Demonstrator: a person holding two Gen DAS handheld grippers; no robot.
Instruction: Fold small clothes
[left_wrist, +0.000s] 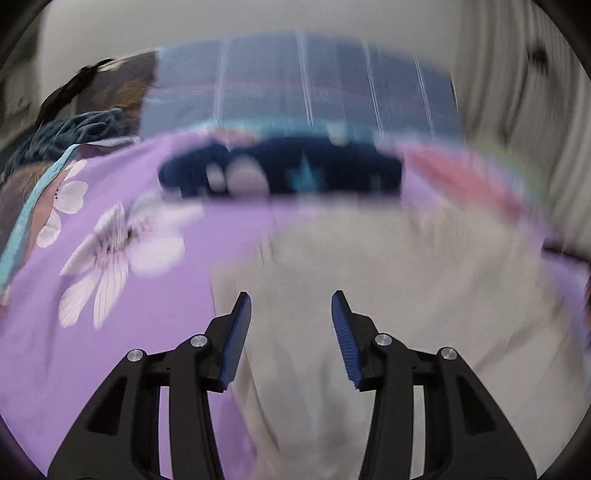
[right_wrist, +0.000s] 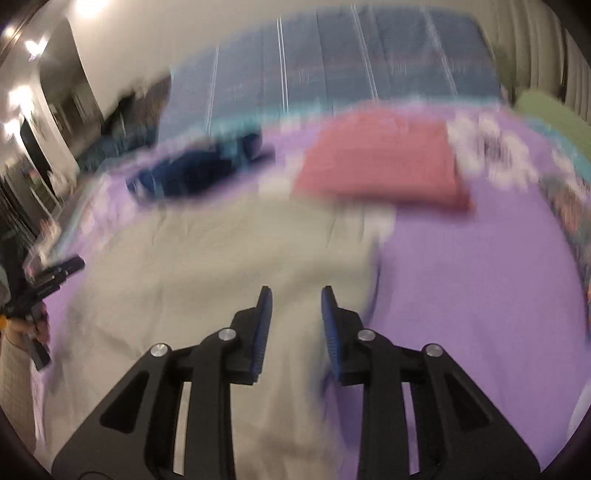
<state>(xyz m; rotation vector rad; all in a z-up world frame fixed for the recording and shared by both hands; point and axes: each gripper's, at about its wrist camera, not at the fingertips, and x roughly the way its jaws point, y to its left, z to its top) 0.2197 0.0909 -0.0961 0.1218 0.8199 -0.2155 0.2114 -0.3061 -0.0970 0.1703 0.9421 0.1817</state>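
**Both tongs spread over a pale garment on the purple bedspread**

Where the left gripper (left_wrist: 291, 306) hangs, its blue-padded jaws stand well apart with nothing between them, and the beige garment (left_wrist: 369, 295) lies directly beneath and ahead of them. Just to the left of those tongs runs the garment's edge, and beyond it the purple bedspread (left_wrist: 166, 332) with its white flower print (left_wrist: 107, 254). The right gripper (right_wrist: 296, 301) is likewise spread and empty; it sits over the right-hand edge of the same beige garment (right_wrist: 221, 258), with bare purple bedspread (right_wrist: 480, 295) off to its right. Whether either pair of tongs touches the cloth cannot be told through the blur.

Far to the left of the right tongs, the left gripper (right_wrist: 55, 275) shows small at the frame edge, over the garment's far side.

Farther ahead of the left tongs lies a dark navy garment (left_wrist: 280, 171) with pale patches, apart from the beige one. From the right tongs it (right_wrist: 192, 173) sits ahead and to the left, while a folded pink garment (right_wrist: 384, 162) rests ahead and slightly right. Nothing stands between the tongs and the beige cloth.

Farthest off, a blue plaid cover (left_wrist: 295, 85) rises behind the clothes, a green cushion (right_wrist: 546, 118) sits at far right, and a rumpled teal cloth (left_wrist: 70, 129) lies far left.
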